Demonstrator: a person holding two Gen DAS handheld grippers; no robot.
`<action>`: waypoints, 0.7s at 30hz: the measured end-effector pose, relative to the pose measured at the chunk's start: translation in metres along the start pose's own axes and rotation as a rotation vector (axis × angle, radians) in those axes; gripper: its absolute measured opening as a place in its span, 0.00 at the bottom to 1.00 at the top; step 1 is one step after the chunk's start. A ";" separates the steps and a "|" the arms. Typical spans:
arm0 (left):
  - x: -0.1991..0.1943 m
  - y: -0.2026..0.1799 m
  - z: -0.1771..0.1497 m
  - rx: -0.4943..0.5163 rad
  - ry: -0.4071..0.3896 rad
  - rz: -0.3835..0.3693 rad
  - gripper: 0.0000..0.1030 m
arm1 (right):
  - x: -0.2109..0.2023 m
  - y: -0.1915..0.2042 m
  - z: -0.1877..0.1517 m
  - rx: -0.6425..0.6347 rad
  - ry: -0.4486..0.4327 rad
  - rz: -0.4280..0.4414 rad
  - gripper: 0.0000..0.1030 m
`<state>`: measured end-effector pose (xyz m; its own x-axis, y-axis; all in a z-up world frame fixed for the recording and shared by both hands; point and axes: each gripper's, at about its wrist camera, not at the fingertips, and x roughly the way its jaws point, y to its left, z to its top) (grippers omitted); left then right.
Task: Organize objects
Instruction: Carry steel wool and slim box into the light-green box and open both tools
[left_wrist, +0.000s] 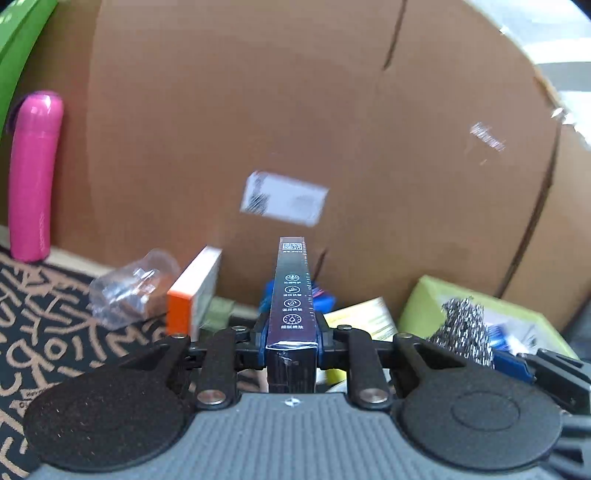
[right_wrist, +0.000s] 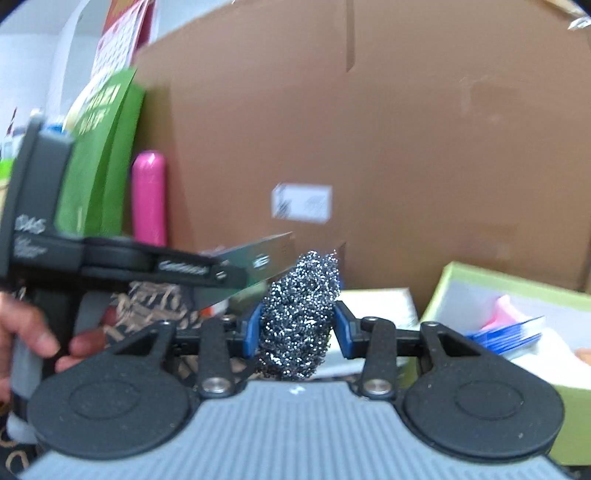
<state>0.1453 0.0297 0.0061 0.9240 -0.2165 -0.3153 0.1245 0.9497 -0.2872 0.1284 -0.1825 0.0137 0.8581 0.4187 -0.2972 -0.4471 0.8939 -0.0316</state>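
Observation:
My left gripper (left_wrist: 291, 328) is shut on a long dark box (left_wrist: 291, 295) with white icons and a QR code, held above the patterned mat. It also shows in the right wrist view (right_wrist: 258, 262), with the left gripper (right_wrist: 218, 275) at the left. My right gripper (right_wrist: 299, 325) is shut on a steel wool scrubber (right_wrist: 299, 314), which also shows in the left wrist view (left_wrist: 463, 332). A light green open box (right_wrist: 517, 295) with papers and a blue item lies at the right.
A large cardboard box (left_wrist: 295, 110) stands close behind everything. A pink bottle (left_wrist: 33, 177) stands at the left by a green package (right_wrist: 99, 155). An orange and white carton (left_wrist: 192, 295) and a clear plastic piece (left_wrist: 129, 288) lie on the patterned mat (left_wrist: 55, 314).

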 end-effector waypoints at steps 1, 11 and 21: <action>-0.003 -0.005 0.002 -0.007 -0.010 -0.018 0.22 | -0.006 -0.006 0.002 0.011 -0.024 -0.018 0.39; -0.004 -0.100 0.012 0.096 -0.005 -0.268 0.22 | -0.050 -0.079 0.011 0.141 -0.164 -0.349 0.39; 0.048 -0.166 0.001 0.149 0.110 -0.387 0.22 | -0.044 -0.143 -0.013 0.243 -0.084 -0.662 0.46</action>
<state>0.1692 -0.1379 0.0393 0.7558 -0.5781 -0.3074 0.5124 0.8145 -0.2720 0.1517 -0.3310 0.0187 0.9512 -0.2223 -0.2141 0.2352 0.9713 0.0367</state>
